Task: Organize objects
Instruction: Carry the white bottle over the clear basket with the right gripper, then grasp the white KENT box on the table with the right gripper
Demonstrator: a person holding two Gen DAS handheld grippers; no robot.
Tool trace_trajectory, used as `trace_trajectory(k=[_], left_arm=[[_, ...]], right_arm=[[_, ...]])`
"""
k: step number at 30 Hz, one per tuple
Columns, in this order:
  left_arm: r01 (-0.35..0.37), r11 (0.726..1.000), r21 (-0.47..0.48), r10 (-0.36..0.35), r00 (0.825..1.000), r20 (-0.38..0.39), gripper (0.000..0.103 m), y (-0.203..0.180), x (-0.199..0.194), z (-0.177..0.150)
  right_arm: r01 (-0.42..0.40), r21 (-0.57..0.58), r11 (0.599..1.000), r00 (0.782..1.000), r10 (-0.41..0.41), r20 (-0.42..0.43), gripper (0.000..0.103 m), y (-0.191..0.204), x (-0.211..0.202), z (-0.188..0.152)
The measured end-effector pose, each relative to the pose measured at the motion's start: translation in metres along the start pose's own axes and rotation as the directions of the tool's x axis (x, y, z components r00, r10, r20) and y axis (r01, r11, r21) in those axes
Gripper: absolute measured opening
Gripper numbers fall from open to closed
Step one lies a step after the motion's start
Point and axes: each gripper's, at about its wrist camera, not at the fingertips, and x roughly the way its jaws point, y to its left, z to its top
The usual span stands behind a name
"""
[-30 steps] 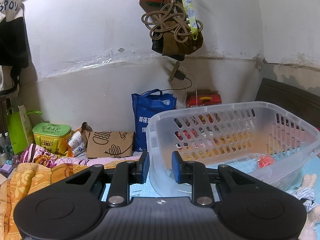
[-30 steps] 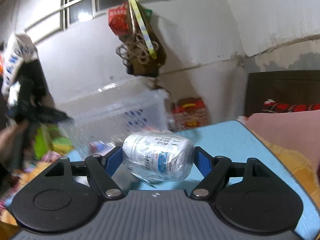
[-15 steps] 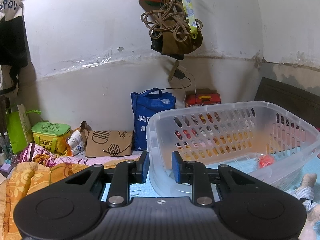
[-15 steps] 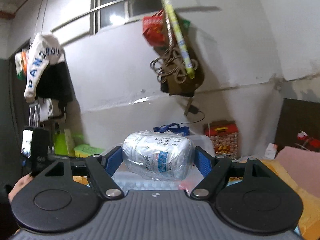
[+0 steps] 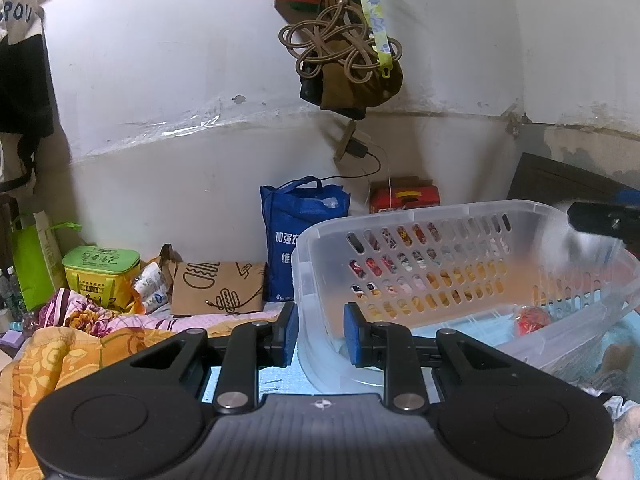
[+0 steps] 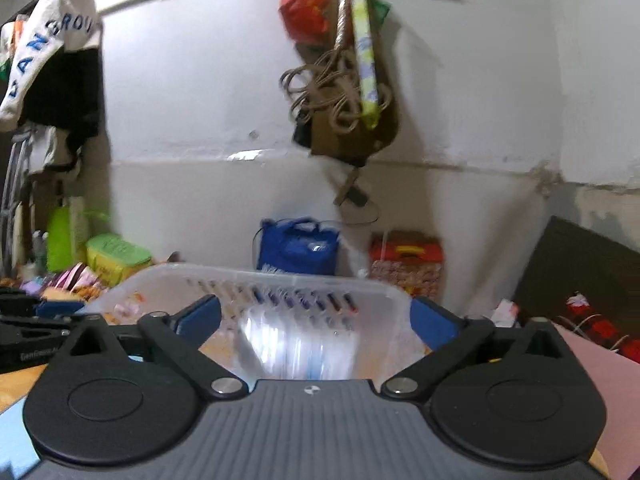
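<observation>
A clear perforated plastic basket [image 5: 460,240] sits on the blue mat on the bed. My left gripper [image 5: 320,334] is shut on the basket's near-left rim, blue pads on either side of the wall. A small red object [image 5: 530,316] lies inside the basket. My right gripper [image 6: 316,318] is open above the basket [image 6: 280,280]. A motion-blurred white streak, the plastic-wrapped white bottle [image 6: 288,348], shows between and below its fingers, dropping into the basket. In the left wrist view the right gripper [image 5: 604,222] shows at the far right over the basket rim.
Against the wall stand a blue tote bag [image 5: 300,236], a red box [image 5: 404,198], a brown paper bag [image 5: 218,288] and a green lunch bag [image 5: 100,274]. A rope bundle and bags [image 5: 344,52] hang above. An orange quilt [image 5: 52,360] lies at left, a dark headboard [image 6: 592,272] at right.
My right gripper swung over the basket and opened, letting go of the wrapped white bottle, which now falls as a blur. The left gripper has stayed shut on the basket rim.
</observation>
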Motion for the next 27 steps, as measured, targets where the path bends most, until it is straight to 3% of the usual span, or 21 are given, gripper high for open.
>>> trace_trajectory(k=[4, 9, 13, 15, 17, 18, 23, 27], left_arm=[[0.005, 1.000, 0.000, -0.005, 1.000, -0.001, 0.030, 0.000, 0.000, 0.000], [0.009, 1.000, -0.005, -0.009, 1.000, 0.000, 0.031, 0.001, 0.000, 0.001], [0.008, 1.000, -0.001, -0.008, 1.000, 0.001, 0.031, 0.002, 0.000, 0.001], [0.007, 1.000, -0.001, -0.007, 1.000, 0.002, 0.031, 0.001, 0.000, 0.001], [0.002, 1.000, -0.001, -0.002, 1.000, 0.007, 0.030, 0.000, -0.001, 0.001], [0.001, 1.000, -0.004, -0.001, 1.000, 0.011, 0.030, 0.000, -0.001, 0.000], [0.002, 1.000, -0.004, -0.002, 1.000, 0.012, 0.030, 0.000, -0.001, 0.000], [0.002, 1.000, -0.005, -0.002, 1.000, 0.011, 0.030, -0.001, -0.001, 0.000]], right_arm=[[0.012, 0.061, 0.998, 0.998, -0.016, 0.059, 0.103, -0.009, -0.032, -0.007], [-0.005, 0.146, 0.989, 0.994, -0.011, 0.109, 0.103, -0.018, -0.094, -0.046], [0.044, 0.150, 0.988, 0.999, -0.048, 0.020, 0.103, -0.011, -0.124, -0.091], [0.074, 0.141, 0.987, 0.997, -0.078, 0.024, 0.103, -0.004, -0.142, -0.119], [0.111, 0.135, 0.985, 0.993, -0.116, 0.028, 0.097, 0.010, -0.157, -0.142], [0.099, 0.129, 0.987, 0.995, -0.102, 0.019, 0.092, 0.016, -0.163, -0.151], [0.008, 0.101, 0.995, 1.000, -0.007, -0.012, 0.086, 0.033, -0.161, -0.164], [-0.045, 0.101, 0.994, 0.996, 0.051, -0.067, 0.070, 0.038, -0.140, -0.165]])
